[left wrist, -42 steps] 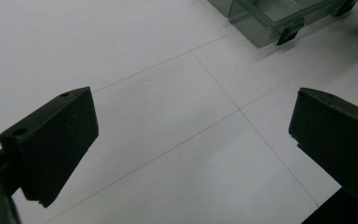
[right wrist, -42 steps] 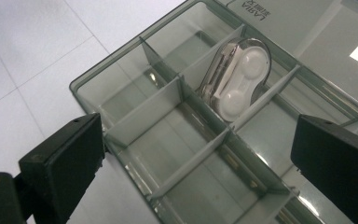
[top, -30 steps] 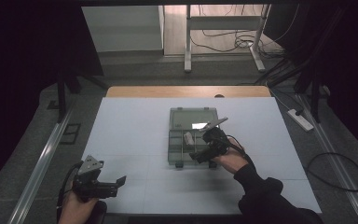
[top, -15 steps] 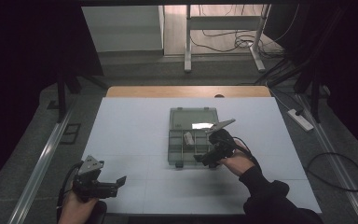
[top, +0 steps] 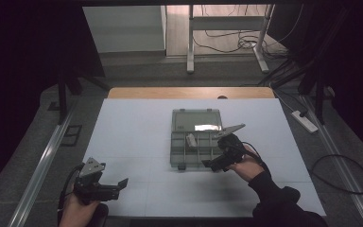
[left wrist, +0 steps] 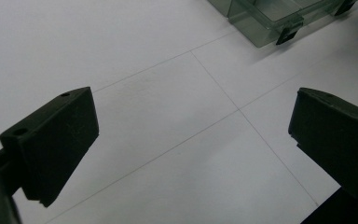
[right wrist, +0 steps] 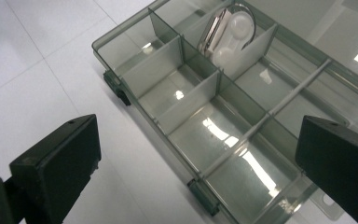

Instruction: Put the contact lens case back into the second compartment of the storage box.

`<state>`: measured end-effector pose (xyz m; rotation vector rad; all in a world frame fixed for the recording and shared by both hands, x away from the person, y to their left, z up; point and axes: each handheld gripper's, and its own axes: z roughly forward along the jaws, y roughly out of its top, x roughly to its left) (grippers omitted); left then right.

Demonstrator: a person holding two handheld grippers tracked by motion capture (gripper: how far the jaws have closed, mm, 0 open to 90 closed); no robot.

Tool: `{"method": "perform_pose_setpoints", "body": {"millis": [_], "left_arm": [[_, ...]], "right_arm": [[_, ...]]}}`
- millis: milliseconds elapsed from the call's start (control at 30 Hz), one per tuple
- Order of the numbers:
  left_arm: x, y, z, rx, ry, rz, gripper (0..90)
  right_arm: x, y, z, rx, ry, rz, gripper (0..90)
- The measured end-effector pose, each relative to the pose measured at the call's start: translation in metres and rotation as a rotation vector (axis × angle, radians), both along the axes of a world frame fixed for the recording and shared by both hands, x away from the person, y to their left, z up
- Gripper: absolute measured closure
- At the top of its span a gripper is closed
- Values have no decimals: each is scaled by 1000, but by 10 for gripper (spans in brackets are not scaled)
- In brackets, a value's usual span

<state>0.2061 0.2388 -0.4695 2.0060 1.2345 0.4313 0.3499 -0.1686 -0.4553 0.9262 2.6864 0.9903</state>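
Clear-plastic compartment box (top: 196,138) lies open under your right gripper (top: 211,165), fingers spread wide and empty; your left gripper (top: 119,185) gapes empty above the white table (top: 132,127).

A power strip (top: 304,121) lies on the floor right of the table (top: 137,123).

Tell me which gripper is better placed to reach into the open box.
The right gripper, probably. It sits open at the box's near right corner, with the compartments just ahead in its own view. The left gripper is open too, but apart near the table's front left edge.
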Motion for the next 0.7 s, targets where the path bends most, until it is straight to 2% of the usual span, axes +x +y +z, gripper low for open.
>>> {"method": "perform_pose_setpoints", "body": {"millis": [133, 700], "left_arm": [[0, 0, 0, 0, -1, 0, 14], [0, 0, 0, 2, 0, 0, 15]], "right_arm": [[-1, -2, -1, -2, 15, 2, 6], [-7, -20, 0, 10, 21, -10, 18]]}}
